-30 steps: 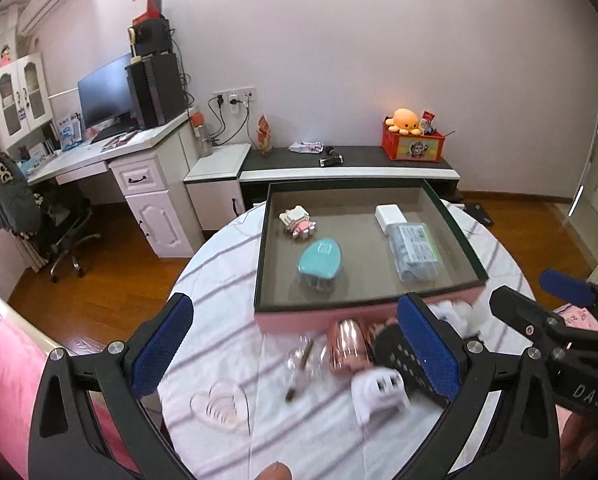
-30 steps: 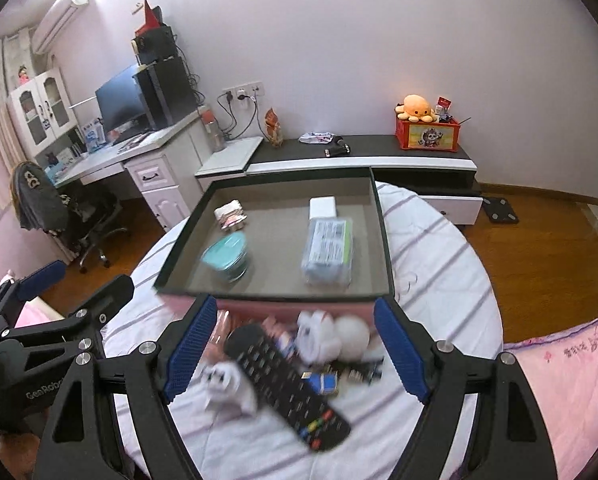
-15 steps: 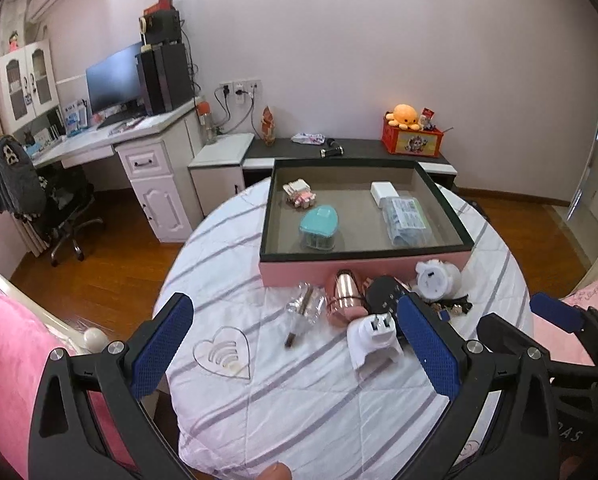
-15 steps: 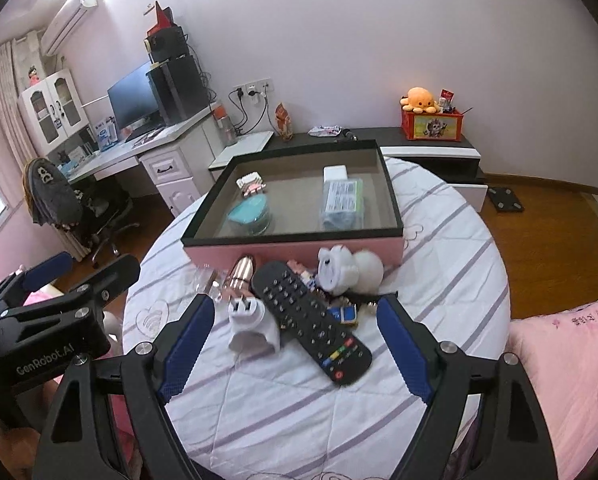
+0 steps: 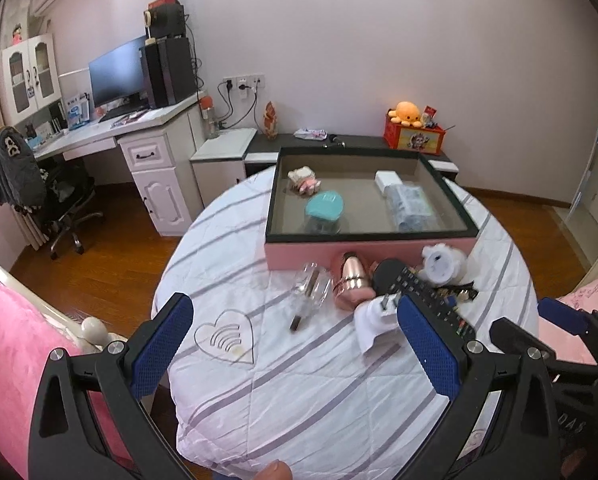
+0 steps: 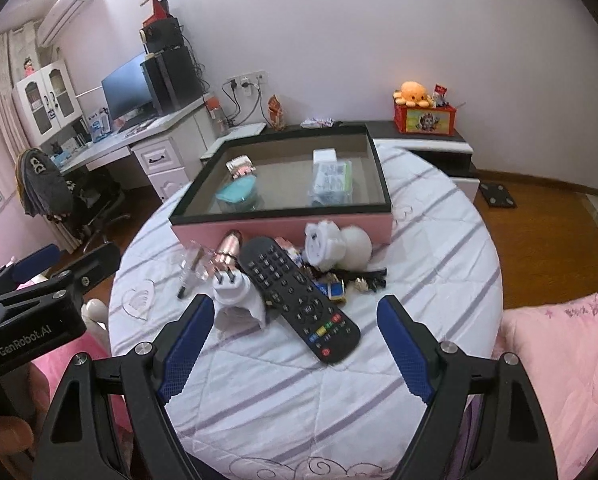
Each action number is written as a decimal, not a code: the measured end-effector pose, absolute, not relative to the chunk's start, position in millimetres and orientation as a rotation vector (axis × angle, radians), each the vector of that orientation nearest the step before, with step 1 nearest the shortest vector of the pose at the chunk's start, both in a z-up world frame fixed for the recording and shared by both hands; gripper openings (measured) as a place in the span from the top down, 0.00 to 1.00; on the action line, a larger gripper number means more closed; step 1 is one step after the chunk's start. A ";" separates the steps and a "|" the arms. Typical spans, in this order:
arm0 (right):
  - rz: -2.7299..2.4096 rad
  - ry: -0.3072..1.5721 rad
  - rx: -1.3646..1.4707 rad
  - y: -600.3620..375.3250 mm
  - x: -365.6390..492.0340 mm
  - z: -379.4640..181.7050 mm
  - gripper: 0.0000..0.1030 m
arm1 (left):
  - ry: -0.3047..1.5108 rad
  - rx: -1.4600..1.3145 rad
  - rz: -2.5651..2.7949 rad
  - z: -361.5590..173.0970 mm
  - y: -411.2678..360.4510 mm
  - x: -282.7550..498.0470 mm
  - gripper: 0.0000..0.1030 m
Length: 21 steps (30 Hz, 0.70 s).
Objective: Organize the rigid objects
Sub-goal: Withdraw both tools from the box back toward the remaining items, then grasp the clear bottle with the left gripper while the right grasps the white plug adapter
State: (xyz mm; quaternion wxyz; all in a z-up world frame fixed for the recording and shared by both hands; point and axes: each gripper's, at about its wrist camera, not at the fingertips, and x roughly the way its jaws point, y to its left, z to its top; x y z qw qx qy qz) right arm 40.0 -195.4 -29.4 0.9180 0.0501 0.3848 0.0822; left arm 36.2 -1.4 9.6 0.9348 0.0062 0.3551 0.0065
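A pink box (image 5: 379,249) (image 6: 283,226) with a dark rim sits on the round table and holds a teal case (image 5: 323,206), a clear packet (image 5: 409,204), a white block (image 5: 387,179) and a small pink-white item (image 5: 303,179). In front of it lie a black remote (image 6: 299,296), a white plug adapter (image 6: 235,298), a rose-gold cylinder (image 5: 350,278), a clear glass piece (image 5: 309,290) and a white round toy (image 6: 335,244). My left gripper (image 5: 295,354) is open and empty above the near table. My right gripper (image 6: 295,344) is open and empty, near the remote's front end.
The table wears a white striped cloth (image 5: 299,380) with a heart mark (image 5: 225,338). Small dark clips and a blue-yellow item (image 6: 335,290) lie by the remote. Pink bedding (image 6: 559,352) lies at the right. A desk and chair (image 5: 59,196) stand far left.
Both grippers have pulled back and up from the box, so more of the table and the loose items show. Both stay open and empty.
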 end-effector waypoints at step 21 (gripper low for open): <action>0.245 0.928 0.035 -136.1 86.9 -86.3 0.18 | 0.862 0.005 0.000 -65.5 34.6 87.5 0.00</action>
